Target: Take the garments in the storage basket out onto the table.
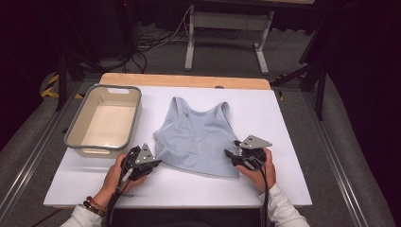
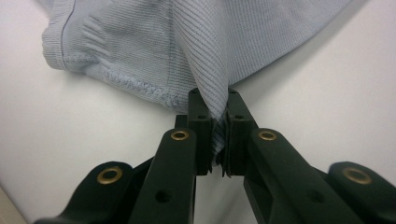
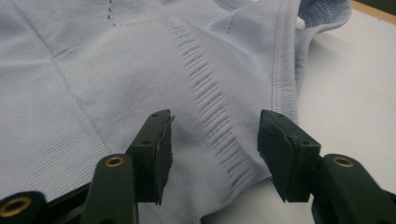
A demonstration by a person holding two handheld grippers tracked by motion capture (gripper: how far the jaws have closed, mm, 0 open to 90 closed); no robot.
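A white tabletop (image 1: 265,118) with a bare wooden strip along its far edge stands on a grey floor, with metal stand legs and loose cables behind it in a dark room. A light blue ribbed tank top (image 1: 198,137) lies near the middle of the tabletop, straps toward the far edge and hem toward the person, mostly flat. To its left, apart from the fabric, sits a beige rectangular bin (image 1: 78,128) with a grey rim; its interior holds nothing visible. The left gripper (image 1: 152,164) is positioned at the near left corner of the hem. In the left gripper view, the left gripper (image 2: 217,122) has its fingers (image 2: 200,126) pressed together on a raised fold of the tank top (image 2: 233,42), with the cloth drawn up into a ridge that runs away from the jaws. The right gripper (image 1: 231,157) is at the near right side of the hem. In the right gripper view, the right gripper (image 3: 215,140) has its fingers (image 3: 156,149) spread apart over the tank top (image 3: 116,74), one on each side of a gathered seam; whether the fingertips touch the cloth cannot be determined. Both hands grip the tools from the near edge, sleeves white.
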